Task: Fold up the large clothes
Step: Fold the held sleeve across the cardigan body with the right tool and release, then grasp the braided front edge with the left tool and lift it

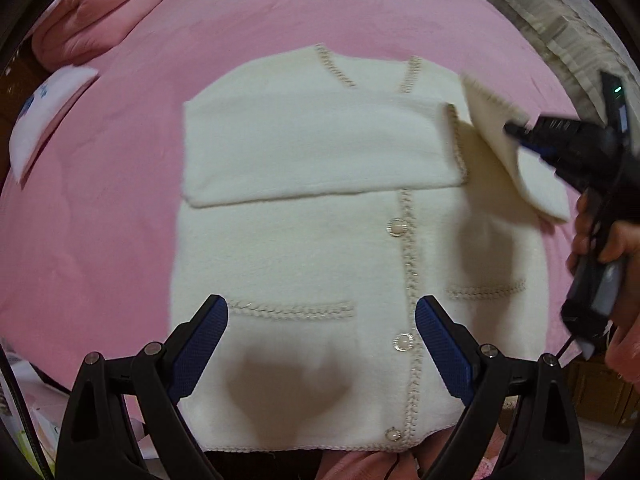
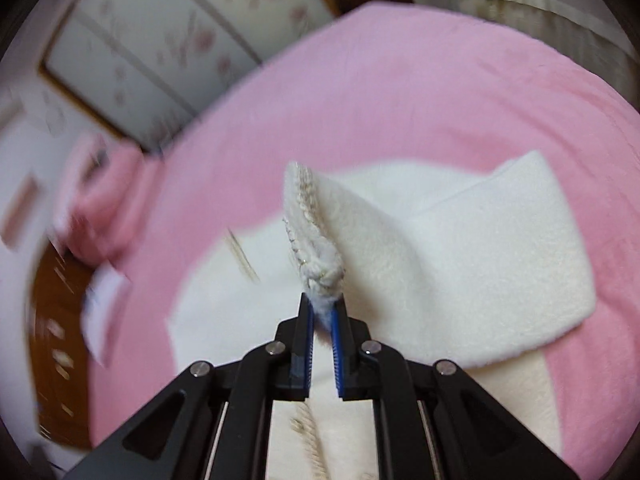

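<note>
A cream knit cardigan [image 1: 312, 248] with braided trim and pearl buttons lies front up on the pink bed cover [image 1: 100, 220]. One sleeve [image 1: 312, 148] is folded flat across the chest. My left gripper [image 1: 320, 304] hovers open above the lower front, near a pocket, with nothing between its fingers. At the right, my right gripper [image 1: 510, 128] holds the other sleeve [image 1: 516, 160] lifted off the bed. In the right wrist view, that gripper [image 2: 323, 304] is shut on the braided cuff [image 2: 308, 216], and the sleeve [image 2: 480, 264] trails back to the right.
A pink bundle of bedding [image 1: 88, 16] lies at the far left corner, with a white packet with blue print [image 1: 44, 120] at the left edge. Beige quilted fabric [image 1: 560, 28] sits beyond the bed's right side. A person's hand [image 1: 600, 236] grips the right tool. A floral cabinet door [image 2: 160, 40] stands behind the bed.
</note>
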The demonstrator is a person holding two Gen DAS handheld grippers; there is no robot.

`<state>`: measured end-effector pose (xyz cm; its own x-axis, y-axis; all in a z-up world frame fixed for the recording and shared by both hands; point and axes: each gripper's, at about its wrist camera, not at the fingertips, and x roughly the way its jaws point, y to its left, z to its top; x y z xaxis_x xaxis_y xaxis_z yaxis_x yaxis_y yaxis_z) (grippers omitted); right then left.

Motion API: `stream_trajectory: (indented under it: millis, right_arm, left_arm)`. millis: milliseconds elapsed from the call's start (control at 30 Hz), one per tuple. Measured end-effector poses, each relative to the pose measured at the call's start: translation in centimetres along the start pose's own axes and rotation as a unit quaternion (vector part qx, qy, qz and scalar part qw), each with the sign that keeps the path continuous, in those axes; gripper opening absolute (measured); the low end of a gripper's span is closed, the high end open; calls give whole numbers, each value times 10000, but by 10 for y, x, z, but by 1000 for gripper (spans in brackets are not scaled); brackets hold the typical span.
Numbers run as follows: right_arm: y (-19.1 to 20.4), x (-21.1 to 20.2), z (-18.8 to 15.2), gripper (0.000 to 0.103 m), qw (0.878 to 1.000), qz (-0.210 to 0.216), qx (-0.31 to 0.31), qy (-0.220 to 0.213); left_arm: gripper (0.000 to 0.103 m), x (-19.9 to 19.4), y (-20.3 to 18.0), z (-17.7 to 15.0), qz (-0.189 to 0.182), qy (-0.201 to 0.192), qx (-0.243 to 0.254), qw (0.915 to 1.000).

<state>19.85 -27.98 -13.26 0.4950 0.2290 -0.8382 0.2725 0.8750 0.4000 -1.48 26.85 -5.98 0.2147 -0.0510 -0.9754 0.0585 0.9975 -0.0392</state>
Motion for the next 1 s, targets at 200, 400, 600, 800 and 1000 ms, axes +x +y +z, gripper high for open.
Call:
stream_trajectory:
  millis: [200, 400, 600, 800, 1000]
  right_arm:
    - [14, 54, -31, 49, 9904, -394, -610, 1176]
    - [-1, 48, -45, 64, 9868, -500, -912, 1242]
    - [-20, 23, -50, 64, 9907, -538, -913, 854]
    - [-56, 0, -50, 64, 9887, -940, -994, 618]
    - [-90, -9, -55, 64, 9763, -1425, -1441, 760]
  left_arm:
    - [94, 16, 18, 12, -77, 159, -14, 9998]
    - [94, 35, -6, 32, -367, 240, 22, 9990]
    - [94, 66, -47, 65, -962, 315, -81, 9948]
    - [94, 122, -88, 101, -1505, 722, -432, 9850]
    - [90, 179, -122, 127, -1405, 1148, -856, 9797]
